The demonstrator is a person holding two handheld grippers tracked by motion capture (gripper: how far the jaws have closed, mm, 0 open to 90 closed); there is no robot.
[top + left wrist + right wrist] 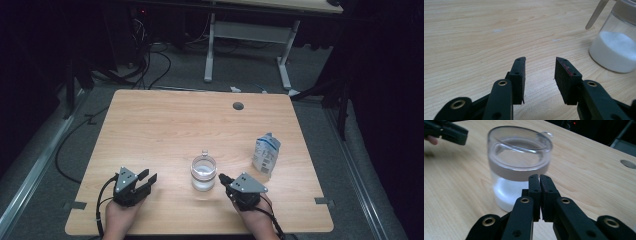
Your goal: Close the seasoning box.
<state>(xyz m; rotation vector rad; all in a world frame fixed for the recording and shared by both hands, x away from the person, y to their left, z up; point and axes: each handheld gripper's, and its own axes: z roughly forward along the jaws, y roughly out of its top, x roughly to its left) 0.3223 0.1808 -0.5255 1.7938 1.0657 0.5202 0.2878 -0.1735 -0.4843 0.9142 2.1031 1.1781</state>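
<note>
**Two claws beside a glass jar**

Right claw (540, 178): jaws pressed together on nothing, tips just short of the jar (520, 167). The jar stands upright on the worktop (165, 125), between the claws, part-filled with white powder, small handle facing away. Left claw (540, 66): jaws apart, empty.

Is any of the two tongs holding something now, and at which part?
Nothing is held. The left tongs stand open over bare table; the right tongs are shut and empty, just before the jar.
</note>
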